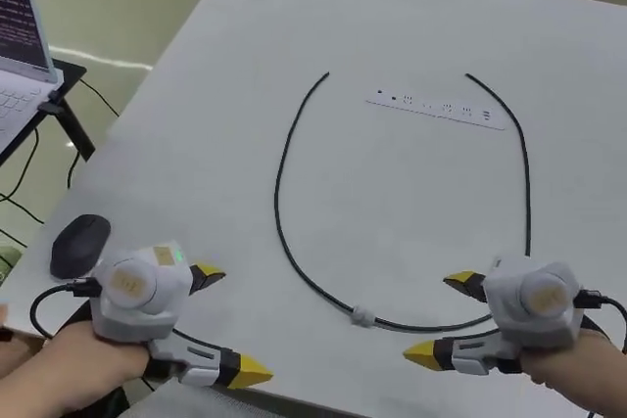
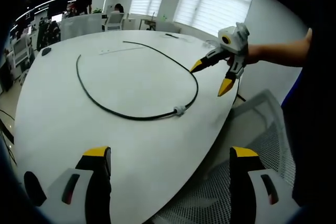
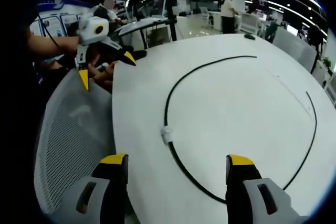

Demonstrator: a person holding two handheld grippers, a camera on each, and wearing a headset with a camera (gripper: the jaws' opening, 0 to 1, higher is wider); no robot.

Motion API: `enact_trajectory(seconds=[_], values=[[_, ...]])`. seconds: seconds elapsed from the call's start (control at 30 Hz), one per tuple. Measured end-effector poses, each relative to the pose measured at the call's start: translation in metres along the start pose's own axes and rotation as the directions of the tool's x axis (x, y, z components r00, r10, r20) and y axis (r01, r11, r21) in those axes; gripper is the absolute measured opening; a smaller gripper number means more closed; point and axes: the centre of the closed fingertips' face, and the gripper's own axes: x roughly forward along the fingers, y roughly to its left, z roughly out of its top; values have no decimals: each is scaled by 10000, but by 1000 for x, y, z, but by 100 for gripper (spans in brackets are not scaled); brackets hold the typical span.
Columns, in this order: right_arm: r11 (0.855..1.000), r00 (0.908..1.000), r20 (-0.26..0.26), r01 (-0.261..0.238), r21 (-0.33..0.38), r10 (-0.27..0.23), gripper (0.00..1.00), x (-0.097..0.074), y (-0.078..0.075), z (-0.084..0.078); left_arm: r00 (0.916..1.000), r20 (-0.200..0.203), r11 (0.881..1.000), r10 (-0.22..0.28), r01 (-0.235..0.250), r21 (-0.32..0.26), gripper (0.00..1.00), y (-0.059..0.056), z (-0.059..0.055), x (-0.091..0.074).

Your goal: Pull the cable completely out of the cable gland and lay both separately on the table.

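Cable (image 1: 279, 193) threaded through gland (image 1: 363, 317); both grippers are being held open, empty.

The gland is lying on the smooth white table (image 1: 392, 26), between the left gripper (image 1: 240, 321) and right gripper (image 1: 431, 316), with the cable looping away beyond it toward a power strip (image 1: 436, 110). The cable is judged light and limp, the gland small and hard. The gland is best pinched directly, the cable just beside it.

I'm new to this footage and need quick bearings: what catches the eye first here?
A long black cable lies in a wide U on the white table, a small white cable gland on it at the near bend. The left gripper and right gripper, yellow-tipped, hang open either side of that bend, holding nothing. A white power strip lies between the cable's far ends.
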Motion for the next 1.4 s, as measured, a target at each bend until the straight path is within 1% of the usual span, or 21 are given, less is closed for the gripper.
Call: enact_trajectory(seconds=[0.07, 0.13, 0.23, 0.3, 0.33, 0.43, 0.5, 0.6, 0.63, 0.7, 0.77, 0.87, 0.93, 1.0, 1.07, 1.13, 1.2, 1.27, 1.3, 1.4], values=[[10000, 9999, -106, -29, -67, 29, 72, 6, -1, 1, 9999, 98, 9999, -29, 30, -127, 94, 3, 0, 0], [9998, 9997, -253, -70, -183, 65, 68, 12, -1, 2, 9999, 105, 9997, -44, 47, -240, 94, 5, -1, -1], [9994, 9988, -444, -230, -262, 218, 62, 20, 1, 4, 9999, -15, 9999, -105, 105, -111, 94, 4, -4, -2], [9983, 9974, -663, -298, -494, 265, 56, 25, 4, 6, 9999, -101, 9999, -98, 96, -108, 93, 5, -7, -4], [9980, 9966, -757, -355, -518, 315, 55, 27, 5, 6, 9998, -179, 9999, -99, 97, -86, 93, 5, -9, -6], [9950, 9947, -908, -568, -824, 493, 53, 35, 12, 9, 9997, -228, 9999, -126, 124, -59, 91, 6, -13, -9], [9926, 9921, -1116, -678, -1004, 564, 49, 42, 15, 9, 9997, -210, 9998, -127, 125, -121, 91, 8, -17, -11], [9906, 9889, -1374, -722, -1163, 559, 44, 49, 15, 8, 9995, -271, 9997, -161, 156, -169, 90, 8, -21, -13], [9899, 9881, -1431, -746, -1203, 571, 42, 51, 14, 7, 9995, -288, 9997, -164, 160, -157, 90, 8, -21, -13], [9887, 9869, -1511, -764, -1290, 566, 41, 55, 14, 7, 9994, -302, 9997, -183, 178, -172, 90, 9, -22, -14], [9870, 9849, -1613, -854, -1358, 630, 38, 59, 14, 7, 9993, -298, 9996, -206, 200, -203, 90, 10, -22, -15], [9846, 9795, -1873, -1017, -1425, 741, 34, 68, 13, 2, 9990, -371, 9996, -240, 234, -178, 89, 9, -23, -16], [9799, 9752, -2070, -1137, -1639, 785, 32, 73, 13, -1, 9988, -413, 9995, -281, 273, -187, 88, 9, -24, -17], [9790, 9738, -2114, -1201, -1645, 840, 30, 75, 13, 0, 9988, -411, 9995, -271, 264, -191, 88, 9, -25, -18], [9782, 9710, -2197, -1312, -1608, 941, 27, 78, 14, -2, 9985, -461, 9993, -302, 292, -217, 88, 9, -27, -19], [9758, 9690, -2282, -1358, -1715, 948, 23, 80, 14, -5, 9980, -539, 9993, -321, 311, -185, 88, 8, -29, -20], [9742, 9667, -2376, -1391, -1779, 947, 21, 82, 14, -7, 9976, -596, 9993, -340, 331, -156, 88, 7, -30, -21], [9744, 9698, -2257, -1351, -1799, 928, 18, 82, 14, -4, 9976, -597, 9993, -354, 347, -129, 87, 7, -31, -22], [9740, 9696, -2240, -1398, -1782, 982, 17, 82, 15, -3, 9974, -623, 9993, -356, 349, -128, 87, 7, -31, -23], [9703, 9654, -2398, -1504, -1896, 1027, 14, 85, 16, -6, 9972, -666, 9993, -352, 342, -156, 87, 8, -33, -24]])
